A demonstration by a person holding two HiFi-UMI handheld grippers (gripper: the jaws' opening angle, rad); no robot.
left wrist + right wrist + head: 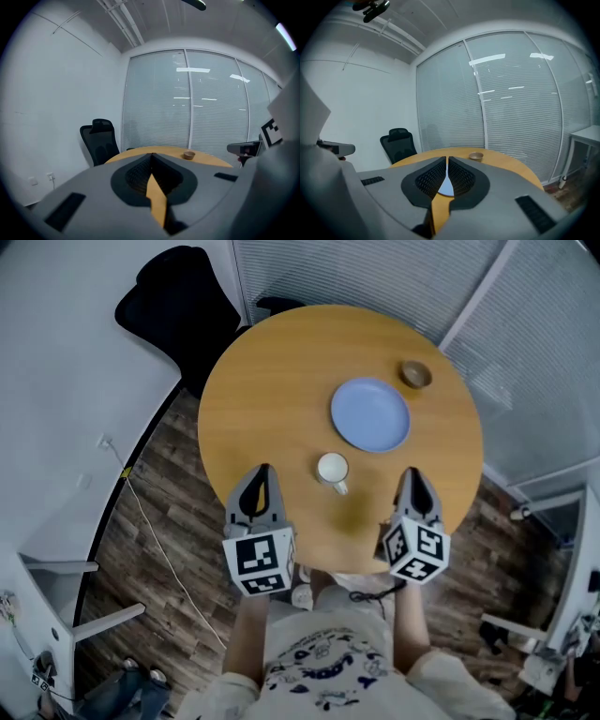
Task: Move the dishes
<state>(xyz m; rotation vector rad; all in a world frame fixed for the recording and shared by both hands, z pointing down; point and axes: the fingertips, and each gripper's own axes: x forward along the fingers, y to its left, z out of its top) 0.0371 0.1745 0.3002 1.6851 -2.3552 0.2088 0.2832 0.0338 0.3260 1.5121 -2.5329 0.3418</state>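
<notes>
On the round wooden table [272, 381] lie a blue plate [370, 415], a white mug [332, 469] just in front of it, and a small brown bowl [415, 374] at the far right. My left gripper [261, 472] hovers over the table's near left edge, left of the mug, jaws shut and empty. My right gripper [411, 474] hovers over the near right edge, right of the mug, also shut and empty. The left gripper view shows the closed tips [151, 157] and the bowl [189, 154] beyond. In the right gripper view a sliver of plate [446, 187] shows behind the closed tips [447, 160].
A black office chair [183, 306] stands behind the table at the far left. A glass wall with blinds [394, 277] runs along the back and right. White furniture [56, 615] and a cable [159, 540] are on the floor at left.
</notes>
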